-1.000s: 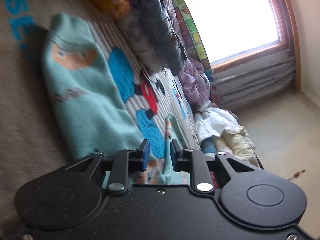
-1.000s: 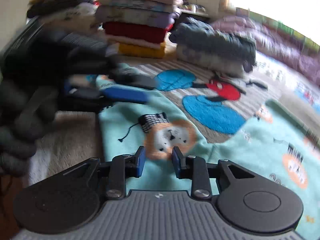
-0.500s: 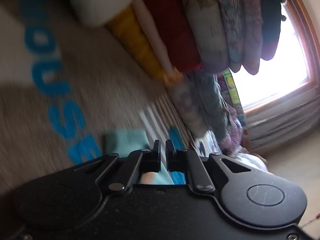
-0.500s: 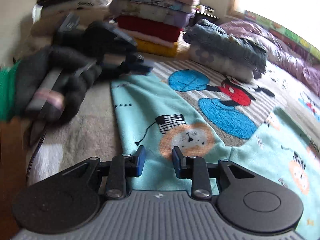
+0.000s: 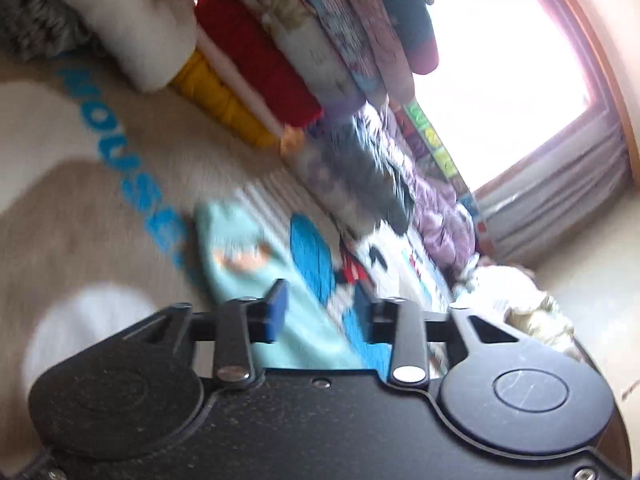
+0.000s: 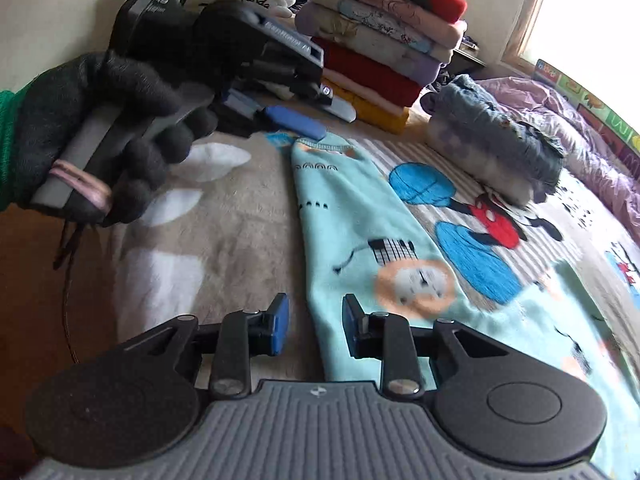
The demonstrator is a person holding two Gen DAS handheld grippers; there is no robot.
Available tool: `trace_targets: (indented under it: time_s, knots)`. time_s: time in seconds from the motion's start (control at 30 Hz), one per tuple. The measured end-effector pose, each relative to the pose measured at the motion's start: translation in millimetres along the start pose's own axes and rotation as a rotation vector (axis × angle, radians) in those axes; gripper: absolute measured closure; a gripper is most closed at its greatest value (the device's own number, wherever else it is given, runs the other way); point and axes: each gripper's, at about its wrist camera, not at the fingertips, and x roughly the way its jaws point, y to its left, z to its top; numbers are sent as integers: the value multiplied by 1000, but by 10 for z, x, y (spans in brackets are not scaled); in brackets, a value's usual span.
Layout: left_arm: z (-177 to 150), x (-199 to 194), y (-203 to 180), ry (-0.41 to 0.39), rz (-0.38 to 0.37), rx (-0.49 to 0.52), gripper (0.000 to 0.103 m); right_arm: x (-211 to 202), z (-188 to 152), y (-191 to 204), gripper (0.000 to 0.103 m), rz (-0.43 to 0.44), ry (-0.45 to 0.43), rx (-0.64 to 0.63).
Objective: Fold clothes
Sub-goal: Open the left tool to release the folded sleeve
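Garment: pale turquoise fleece garment printed with orange lion faces (image 6: pixel 360 232) lies flat on the bed, one long narrow part stretched away from the right gripper toward the clothes stack, its stitched hem at the far end.
Bed cover: beige plush blanket with a cartoon mouse in red and blue patches (image 6: pixel 492 220) lies under the garment; in the left wrist view blue letters on it (image 5: pixel 120 152) read roughly "MOUSE", blurred.
Right gripper: right gripper (image 6: pixel 314 326) has its blue-padded jaws spread, nothing between them; the garment's near edge runs just under the right-hand jaw.
Left gripper: left gripper (image 6: pixel 296 126) hovers by the hem at the far end, jaws parted and empty in its own view (image 5: pixel 320 310).
Hand: black knitted glove (image 6: pixel 120 136) with a green cuff grips the left gripper's handle.
Writing: white lettering on the left gripper's housing is too blurred to read; "Panda" shows on a white folded item (image 6: pixel 256 2) behind.
Stack: tall pile of folded clothes in red, cream, lilac and yellow (image 6: pixel 380 56) stands beyond the hem.
Bundle: grey-blue folded bundle (image 6: pixel 496 152) sits to the right of the stack.
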Motion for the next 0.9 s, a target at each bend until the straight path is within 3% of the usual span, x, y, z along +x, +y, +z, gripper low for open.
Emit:
trace_targets:
  time_s: [0.1,0.27,0.33,0.47,0.7,0.9]
  knots:
    - [-206,-99,-91,38,-3,22,37,-331,-215,-39,68,-6,-35,102]
    - [-472,-169,-354,114,24,98,32,-999,-839,-277,65,-30,-130,452]
    - [-578,-197,-460,144,35,129,27,-1252,-1205,-402,58,-44,-185,634]
    - [-795,-206,-762,195,41,220,17,-1622,-1970,-615,57,-97,-277,992]
    - [-1242,-60,-1484,317,66,439,3,-1921,-2950,-747,56,-246,-423,1426]
    - [-1683,-58,-1965,420,28,623,2,-1957,-3403,-826,55,-205,-565,1643]
